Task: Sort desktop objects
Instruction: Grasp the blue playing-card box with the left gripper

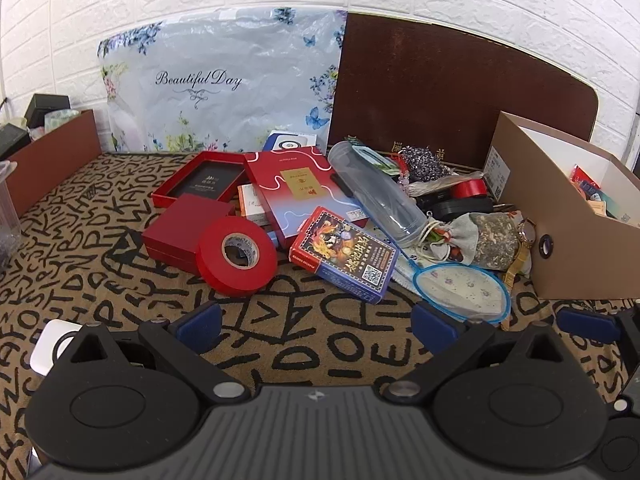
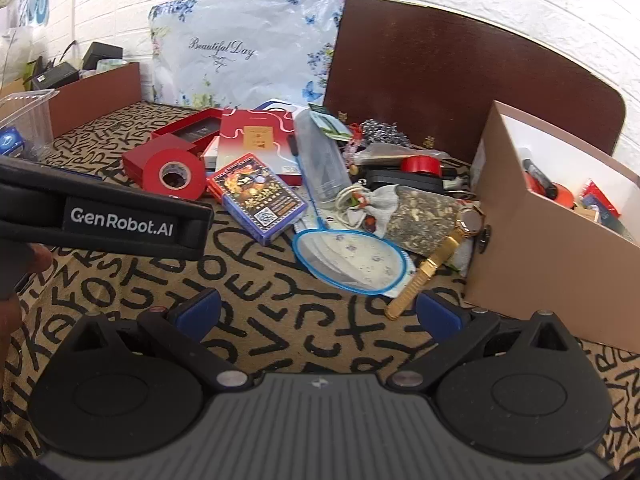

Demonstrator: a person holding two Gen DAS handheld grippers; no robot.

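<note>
A heap of small objects lies on a letter-patterned mat (image 1: 120, 240): a red tape roll (image 1: 236, 255), a box of playing cards (image 1: 346, 255), a clear plastic tube (image 1: 376, 190), a blue toy racket (image 1: 460, 290), a gold wristwatch (image 2: 444, 248), a grey pouch (image 2: 416, 212) and several red boxes (image 1: 180, 232). My left gripper (image 1: 318, 326) stands open above the bare mat, short of the tape roll and cards. My right gripper (image 2: 320, 312) is open too, nothing between its fingers, just short of the racket and watch strap. The left gripper's body (image 2: 120, 220) shows at left in the right wrist view.
An open cardboard box (image 2: 520, 216) with small items stands at the right. A brown tray wall (image 1: 52, 156) and a clear plastic bin (image 2: 28, 116) stand at the left. A floral bag (image 1: 224, 80) and a dark brown board (image 1: 460, 88) lean on the white brick wall behind.
</note>
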